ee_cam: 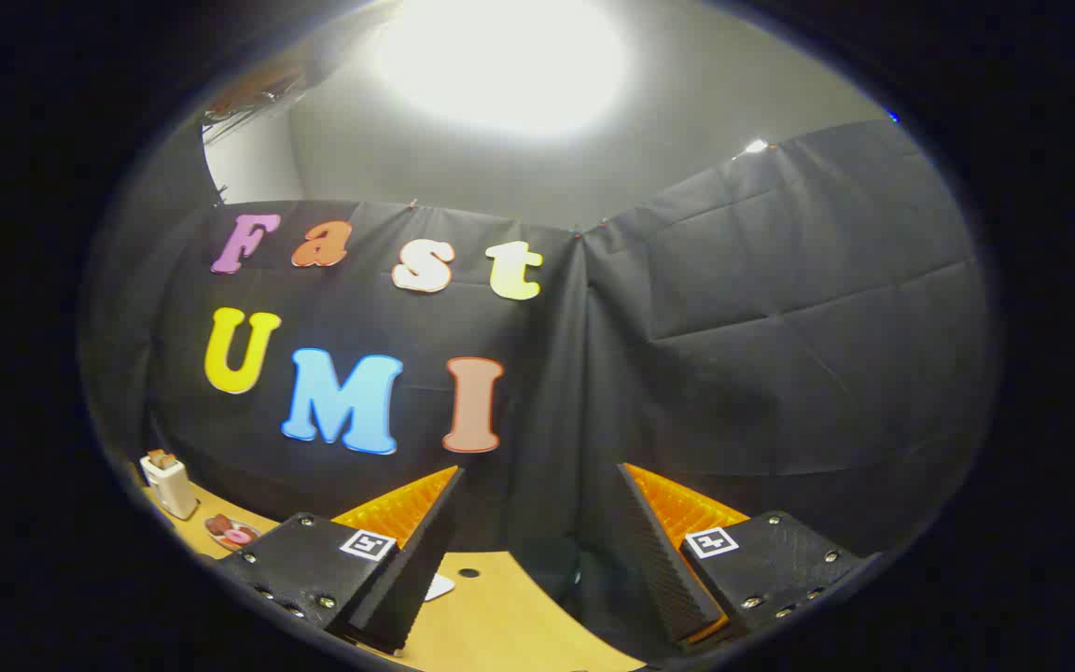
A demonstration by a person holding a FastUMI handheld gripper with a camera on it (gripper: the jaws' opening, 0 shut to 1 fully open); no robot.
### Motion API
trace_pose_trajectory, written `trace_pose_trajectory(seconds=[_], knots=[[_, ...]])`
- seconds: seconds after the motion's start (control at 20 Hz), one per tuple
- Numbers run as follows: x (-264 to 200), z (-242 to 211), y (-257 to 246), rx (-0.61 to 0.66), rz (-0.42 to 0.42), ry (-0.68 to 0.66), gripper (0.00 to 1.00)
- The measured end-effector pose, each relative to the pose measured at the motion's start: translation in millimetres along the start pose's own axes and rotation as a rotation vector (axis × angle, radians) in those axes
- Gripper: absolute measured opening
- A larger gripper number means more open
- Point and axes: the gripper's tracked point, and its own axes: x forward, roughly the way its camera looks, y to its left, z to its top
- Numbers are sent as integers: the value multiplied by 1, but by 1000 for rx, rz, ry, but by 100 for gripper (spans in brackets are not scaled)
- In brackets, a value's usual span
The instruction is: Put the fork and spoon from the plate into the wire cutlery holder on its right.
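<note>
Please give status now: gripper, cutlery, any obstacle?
Gripper open, holding nothing, aimed at the booth wall. Fork, spoon, holder: cannot report from here. Toaster and small plate far off beside one finger; nothing between the fingers.

One gripper [537,523], its two fingers [425,551] spread wide with nothing between them. Off beyond the left finger, on the one wooden table [500,625], stand one white toaster [171,485] (something brown pokes out on top) and one small plate [231,532] of sweets.
</note>
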Motion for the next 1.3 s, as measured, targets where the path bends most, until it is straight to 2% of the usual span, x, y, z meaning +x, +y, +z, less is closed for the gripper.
trace_pose_trajectory(seconds=[0.1,0.25,0.35,0.5,0.85,0.95,1.3], knots=[[-2,32,41,-55,91,-38,97],[-7,74,83,59,131,-135,96],[-2,80,93,116,118,-165,95],[7,83,103,107,105,-197,95],[13,55,122,101,122,-105,96],[14,33,139,93,153,-73,96],[-32,-143,280,149,410,367,97]])
